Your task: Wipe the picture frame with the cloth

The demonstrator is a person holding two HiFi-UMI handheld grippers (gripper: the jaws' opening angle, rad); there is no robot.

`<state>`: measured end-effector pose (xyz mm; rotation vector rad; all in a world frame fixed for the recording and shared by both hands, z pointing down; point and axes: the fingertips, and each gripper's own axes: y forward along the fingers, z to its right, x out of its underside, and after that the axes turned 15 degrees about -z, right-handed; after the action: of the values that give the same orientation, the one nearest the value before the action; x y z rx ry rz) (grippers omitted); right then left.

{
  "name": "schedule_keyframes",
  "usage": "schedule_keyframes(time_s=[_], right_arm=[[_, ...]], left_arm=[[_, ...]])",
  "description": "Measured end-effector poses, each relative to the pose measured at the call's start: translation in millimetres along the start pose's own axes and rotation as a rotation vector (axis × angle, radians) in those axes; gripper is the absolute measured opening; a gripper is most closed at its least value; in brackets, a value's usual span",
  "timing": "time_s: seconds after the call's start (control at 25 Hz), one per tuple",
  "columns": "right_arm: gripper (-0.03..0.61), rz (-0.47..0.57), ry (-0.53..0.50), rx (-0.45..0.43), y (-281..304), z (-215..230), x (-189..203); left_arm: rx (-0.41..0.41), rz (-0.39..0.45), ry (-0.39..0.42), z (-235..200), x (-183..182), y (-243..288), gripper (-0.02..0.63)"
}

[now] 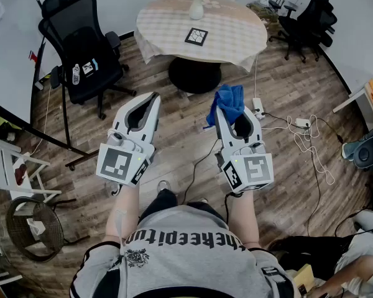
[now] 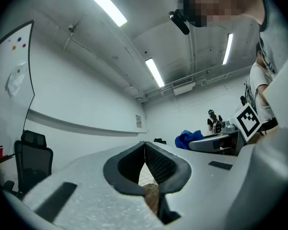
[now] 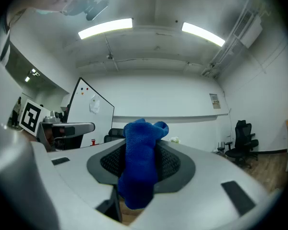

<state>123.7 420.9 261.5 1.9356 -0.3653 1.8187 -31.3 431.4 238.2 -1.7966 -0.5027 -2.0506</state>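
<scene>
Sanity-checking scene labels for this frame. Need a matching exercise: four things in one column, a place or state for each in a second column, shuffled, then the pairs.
1. cloth
2. picture frame
3. vase
4. left gripper

A. lying flat on the round table
B. shut, holding nothing
C. clamped in the right gripper
D. upright near the table's far edge

Pairs: 1-C, 2-A, 3-D, 4-B

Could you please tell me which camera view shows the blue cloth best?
The right gripper view: the blue fabric cloth fills its centre, pinched between the right tongs. The head view shows it bunched at their tip; the left gripper view shows a small lump.
</scene>
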Motion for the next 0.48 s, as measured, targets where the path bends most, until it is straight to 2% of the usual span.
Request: schedule_keyframes(time_s=[0.48], right_arm=[[0.152, 0.002, -0.005, 0.006, 24.4, -11.9, -3.4]], left_arm=[[0.029, 0.004, 0.005, -21.9, 2.9, 9.6, 0.016]])
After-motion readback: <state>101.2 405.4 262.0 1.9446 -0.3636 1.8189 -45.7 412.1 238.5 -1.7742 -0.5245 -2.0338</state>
